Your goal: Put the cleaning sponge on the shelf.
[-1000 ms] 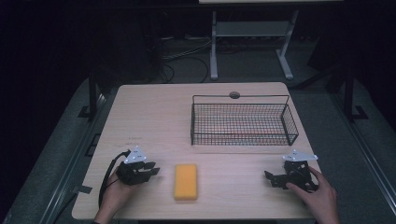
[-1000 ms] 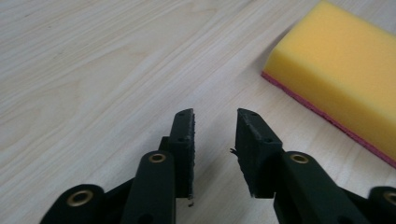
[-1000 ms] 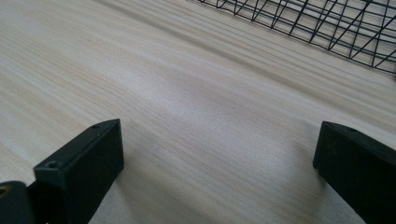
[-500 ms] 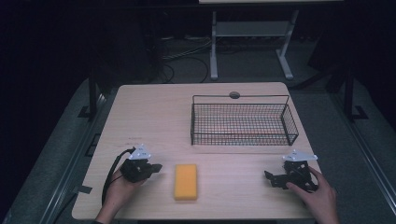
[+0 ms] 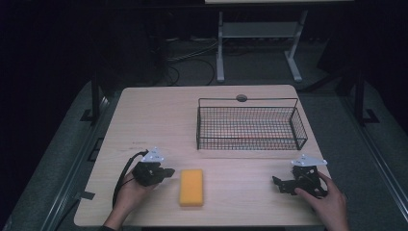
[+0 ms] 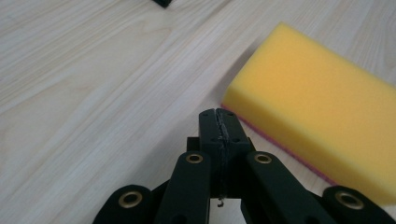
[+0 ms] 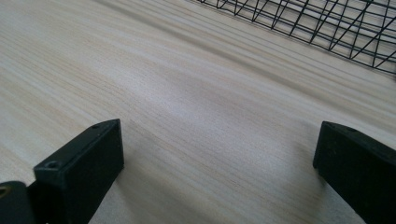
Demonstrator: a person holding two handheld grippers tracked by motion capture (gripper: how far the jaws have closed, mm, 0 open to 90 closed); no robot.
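On the worktop (image 5: 144, 115) lie one sponge (image 5: 191, 186) near-centre and one wire basket (image 5: 250, 126) far right. My left tool (image 5: 166, 172), jaws pressed together, sits just beside the sponge; my right tool (image 5: 278, 184) is spread wide.

Beyond my table (image 5: 159, 110), the room is dark: grey floor (image 5: 57, 159), cables (image 5: 187, 60), a white stand (image 5: 255, 33).

- The yellow sponge (image 6: 314, 123) runs off the right edge of the left gripper view, its far end unseen.
- The wire basket (image 7: 322, 21) is cut by the right gripper view's top edge.
- The right gripper's (image 7: 219, 163) far jaw is cropped at the right edge.
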